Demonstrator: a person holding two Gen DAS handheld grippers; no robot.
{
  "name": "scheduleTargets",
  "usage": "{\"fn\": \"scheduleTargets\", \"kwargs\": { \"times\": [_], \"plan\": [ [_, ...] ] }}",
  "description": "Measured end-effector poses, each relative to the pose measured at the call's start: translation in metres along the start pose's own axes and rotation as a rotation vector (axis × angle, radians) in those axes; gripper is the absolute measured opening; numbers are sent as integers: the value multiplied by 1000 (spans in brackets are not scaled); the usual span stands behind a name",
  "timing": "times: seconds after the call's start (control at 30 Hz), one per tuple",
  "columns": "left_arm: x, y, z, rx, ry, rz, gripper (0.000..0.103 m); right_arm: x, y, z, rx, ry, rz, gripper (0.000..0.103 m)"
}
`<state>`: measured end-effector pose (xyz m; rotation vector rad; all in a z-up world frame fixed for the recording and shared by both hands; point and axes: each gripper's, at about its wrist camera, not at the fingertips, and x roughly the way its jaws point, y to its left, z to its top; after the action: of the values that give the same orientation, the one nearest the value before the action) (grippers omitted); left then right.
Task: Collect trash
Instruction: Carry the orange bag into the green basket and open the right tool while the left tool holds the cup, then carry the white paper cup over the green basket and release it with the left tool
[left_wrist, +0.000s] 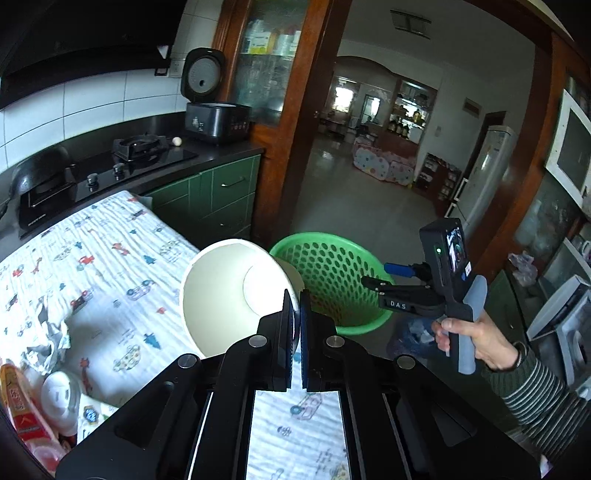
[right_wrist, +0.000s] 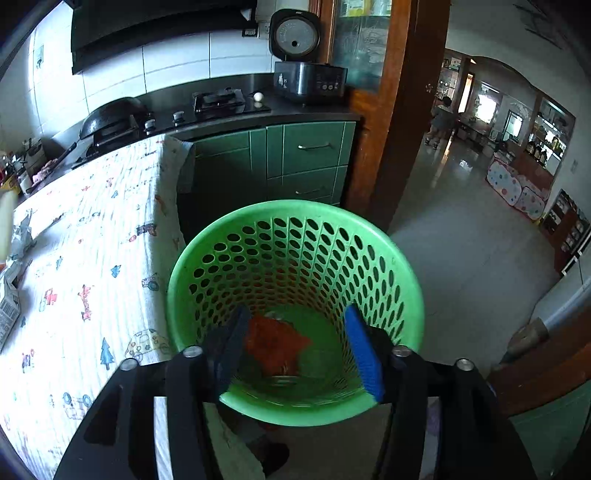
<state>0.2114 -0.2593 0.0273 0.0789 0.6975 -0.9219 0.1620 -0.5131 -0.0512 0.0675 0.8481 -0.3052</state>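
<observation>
Left claw (left_wrist: 295, 314) clenched on the rim of a white paper cup (left_wrist: 229, 295), held tilted above the cloth-covered worktop (left_wrist: 122, 258), just beside the green basket (right_wrist: 295, 258). Right claw (right_wrist: 295, 343) released, jaws apart over the basket's mouth with nothing between them. An orange wrapper (right_wrist: 277, 343) lies at the basket's bottom.

Left tool (left_wrist: 295, 310): black angular linkage arms, silver round screws at the joints, dark blue pads. Right tool (right_wrist: 295, 347): same black frame, bright blue pads, "DAS" printed in white, grey-blue grip. The hand (left_wrist: 476, 339) wears a dark striped sleeve and a wrist bracelet.
</observation>
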Motion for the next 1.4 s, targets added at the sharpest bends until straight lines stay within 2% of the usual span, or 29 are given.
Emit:
{"fn": "scheduleTargets", "kwargs": {
  "times": [0.07, 0.17, 0.3, 0.6, 0.77, 0.83, 0.9, 0.93, 1.03, 1.13, 1.23, 1.4],
  "plan": [
    [20, -5, 8, 7, 14, -21, 2, -8, -3, -2, -9, -15, -6, 59],
    [49, -15, 20, 7, 36, -65, 1, -24, -9, -6, -17, -48, -13, 70],
    [88, -30, 31, 13, 66, -91, 2, -47, -17, -14, -18, -96, -21, 74],
    [175, -64, 36, 27, 187, -138, 3, -83, -31, -40, -12, -141, -19, 77],
    [202, -68, 38, -11, 234, -149, 5, -92, -36, -52, 0, -144, -21, 77],
    [209, -66, 37, -16, 250, -161, 10, -95, -37, -56, 8, -142, -20, 78],
    [209, -66, 34, -8, 251, -144, 29, -95, -39, -57, 14, -139, -19, 78],
    [206, -66, 33, -9, 243, -146, 31, -95, -38, -58, 15, -137, -18, 78],
    [193, -62, 29, -8, 232, -142, 32, -99, -33, -59, 7, -139, -18, 78],
    [169, -56, 24, 7, 206, -101, 33, -106, -26, -59, 1, -149, -8, 79],
    [141, -47, 19, 6, 171, -56, 42, -111, -18, -57, -7, -161, 8, 80],
    [94, -23, 9, -10, 122, 17, 42, -120, 13, -51, -42, -173, 57, 81]
  ]
}}
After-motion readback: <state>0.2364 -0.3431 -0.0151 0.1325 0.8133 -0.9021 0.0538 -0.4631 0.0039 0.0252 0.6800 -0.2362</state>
